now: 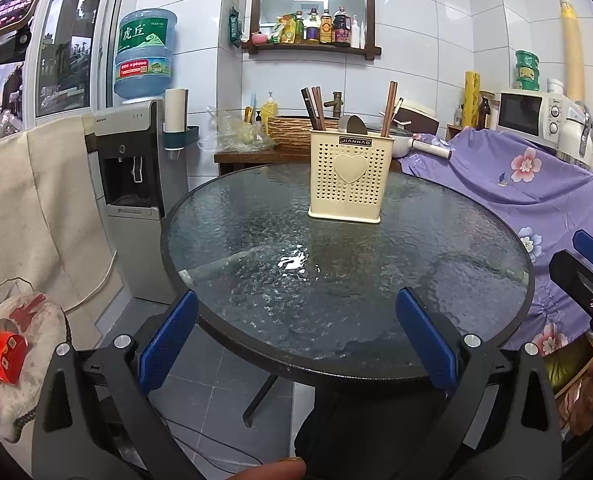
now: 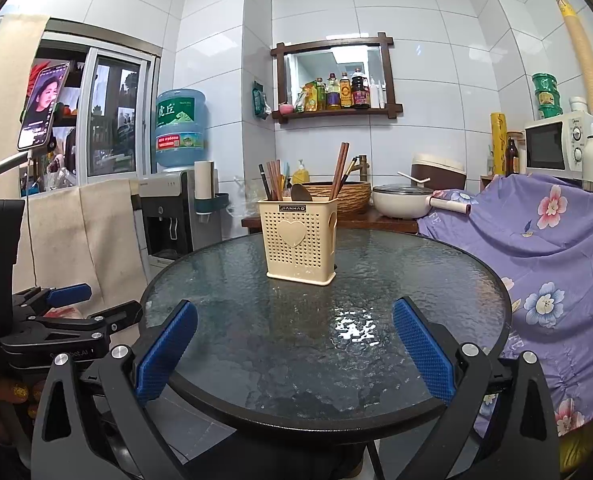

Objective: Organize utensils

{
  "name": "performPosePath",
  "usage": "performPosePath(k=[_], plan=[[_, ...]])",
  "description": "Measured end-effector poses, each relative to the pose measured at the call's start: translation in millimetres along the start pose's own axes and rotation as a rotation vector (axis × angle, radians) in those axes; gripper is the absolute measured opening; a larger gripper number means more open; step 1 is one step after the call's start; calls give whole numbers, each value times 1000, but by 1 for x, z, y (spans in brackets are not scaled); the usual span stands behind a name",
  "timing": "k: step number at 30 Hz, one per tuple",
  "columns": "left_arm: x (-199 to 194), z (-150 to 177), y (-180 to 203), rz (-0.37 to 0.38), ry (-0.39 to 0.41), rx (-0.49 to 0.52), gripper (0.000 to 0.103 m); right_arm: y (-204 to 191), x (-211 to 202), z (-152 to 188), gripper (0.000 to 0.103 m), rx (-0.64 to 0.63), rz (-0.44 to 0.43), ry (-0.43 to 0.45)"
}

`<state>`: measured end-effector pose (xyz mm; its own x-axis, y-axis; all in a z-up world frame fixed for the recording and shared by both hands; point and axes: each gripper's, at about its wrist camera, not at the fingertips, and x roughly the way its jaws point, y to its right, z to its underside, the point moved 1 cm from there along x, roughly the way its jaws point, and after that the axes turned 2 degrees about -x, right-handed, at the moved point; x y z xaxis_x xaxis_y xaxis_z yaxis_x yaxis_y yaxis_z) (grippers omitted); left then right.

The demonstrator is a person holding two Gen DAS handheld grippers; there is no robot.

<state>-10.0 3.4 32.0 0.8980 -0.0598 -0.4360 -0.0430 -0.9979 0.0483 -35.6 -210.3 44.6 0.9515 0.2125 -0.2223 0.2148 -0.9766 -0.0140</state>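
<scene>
Both my grippers empty, jaws spread wide, hovering at near rim of round glass table (image 1: pixel 456 240). Left gripper (image 1: pixel 296 340); right gripper (image 2: pixel 294 342). Cream utensil holder (image 1: pixel 346 176) upright on far half of table, chopsticks (image 1: pixel 314 108) and spoon (image 1: pixel 352 125) standing inside. Right wrist view alone shows phone on stand (image 2: pixel 42 106) and holder's side cutout. Left wrist view alone shows red packet (image 1: pixel 0 348) at lower left.

You have a round table (image 1: pixel 232 236) with a rippled glass top and a dark rim. Only one thing stands on it: the cream perforated utensil holder (image 1: pixel 346 176), upright near the far edge, holding chopsticks (image 1: pixel 314 108) and a spoon (image 1: pixel 352 125).
</scene>
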Motion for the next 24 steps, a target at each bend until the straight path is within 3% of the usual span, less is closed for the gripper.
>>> performPosePath(k=[24], plan=[[0, 0, -3, 1, -3, 1, 97, 4, 9, 2, 97, 6, 11, -48]])
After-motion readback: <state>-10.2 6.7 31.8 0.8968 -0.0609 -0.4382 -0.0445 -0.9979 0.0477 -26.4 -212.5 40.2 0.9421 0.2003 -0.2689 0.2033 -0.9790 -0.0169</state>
